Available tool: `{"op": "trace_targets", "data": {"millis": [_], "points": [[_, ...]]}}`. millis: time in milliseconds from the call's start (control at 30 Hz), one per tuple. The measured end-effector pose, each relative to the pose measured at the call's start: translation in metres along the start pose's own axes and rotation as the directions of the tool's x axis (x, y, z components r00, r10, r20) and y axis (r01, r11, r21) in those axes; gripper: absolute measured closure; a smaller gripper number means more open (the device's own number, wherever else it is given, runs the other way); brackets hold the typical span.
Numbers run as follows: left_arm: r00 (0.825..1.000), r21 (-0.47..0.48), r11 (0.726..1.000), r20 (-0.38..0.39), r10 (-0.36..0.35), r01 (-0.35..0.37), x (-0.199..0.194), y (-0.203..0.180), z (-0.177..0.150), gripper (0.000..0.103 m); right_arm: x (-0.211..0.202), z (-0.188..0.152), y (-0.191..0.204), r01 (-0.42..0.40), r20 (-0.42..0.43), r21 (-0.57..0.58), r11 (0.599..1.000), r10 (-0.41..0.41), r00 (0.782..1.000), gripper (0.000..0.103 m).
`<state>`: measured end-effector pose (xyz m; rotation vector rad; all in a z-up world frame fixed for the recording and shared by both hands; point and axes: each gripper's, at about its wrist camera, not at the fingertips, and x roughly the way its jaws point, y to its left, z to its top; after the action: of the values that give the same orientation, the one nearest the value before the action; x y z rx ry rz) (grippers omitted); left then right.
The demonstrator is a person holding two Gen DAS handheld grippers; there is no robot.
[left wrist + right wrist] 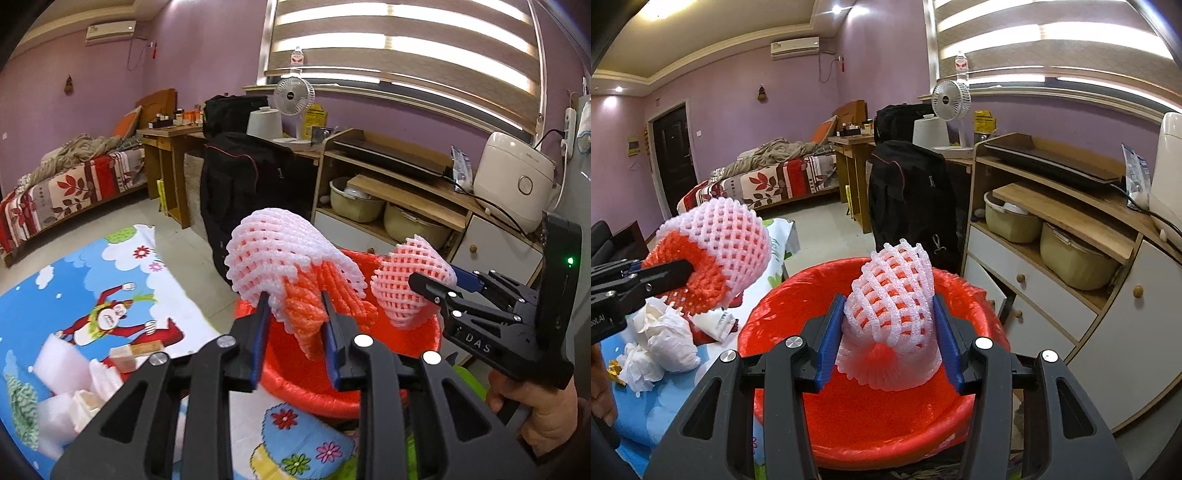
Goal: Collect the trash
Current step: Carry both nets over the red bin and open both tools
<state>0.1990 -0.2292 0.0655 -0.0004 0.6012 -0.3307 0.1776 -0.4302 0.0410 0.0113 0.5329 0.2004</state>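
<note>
Foam fruit nets are pinched in both tongs: the left gripper (295, 295) grasps one (291, 254), the right gripper (888, 310) another (894, 291), above the red-lined bin (768, 314). Neither is dropped yet. Crumpled tissues (665, 339) and what look like foam scraps (62, 369) remain on the mat's edge.

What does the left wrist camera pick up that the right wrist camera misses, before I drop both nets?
Left wrist only: foam sheets and a small box on the cartoon mat, plus a rice cooker seen whole on the cabinet.

Right wrist only: crumpled tissues beside the bin, and a dark door.

Both: the red bin, the left tongs shut on the white-and-orange foam net, and the right tongs shut on the pink foam net above the bin.
</note>
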Motion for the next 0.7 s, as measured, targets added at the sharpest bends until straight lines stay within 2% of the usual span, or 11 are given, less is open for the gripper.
{"op": "trace_targets", "data": {"millis": [167,200,233,333,700], "points": [[0.999,-0.018,0.999,-0.011,-0.052,0.051,0.014,0.003,0.002,0.043,0.005,0.003,-0.004,0.002,-0.003,0.005,1.000,-0.002,1.000,0.050],[0.998,-0.019,0.998,-0.010,-0.057,0.057,0.014,0.004,0.001,0.036,0.005,0.003,-0.005,0.006,-0.002,0.008,1.000,-0.006,1.000,0.043],[0.998,-0.022,0.998,-0.012,-0.059,0.059,0.015,0.005,0.001,0.035,0.005,0.002,-0.005,0.006,-0.001,0.009,1.000,-0.006,1.000,0.035],[0.998,-0.034,0.998,-0.018,-0.060,0.059,0.015,0.009,-0.001,0.035,0.007,0.001,-0.006,0.010,-0.003,0.016,1.000,-0.010,1.000,0.030],[0.999,-0.085,0.996,0.044,-0.010,0.014,-0.025,0.026,-0.013,0.028,-0.005,-0.004,0.002,-0.024,0.020,0.041,0.999,0.024,1.000,0.019]]}}
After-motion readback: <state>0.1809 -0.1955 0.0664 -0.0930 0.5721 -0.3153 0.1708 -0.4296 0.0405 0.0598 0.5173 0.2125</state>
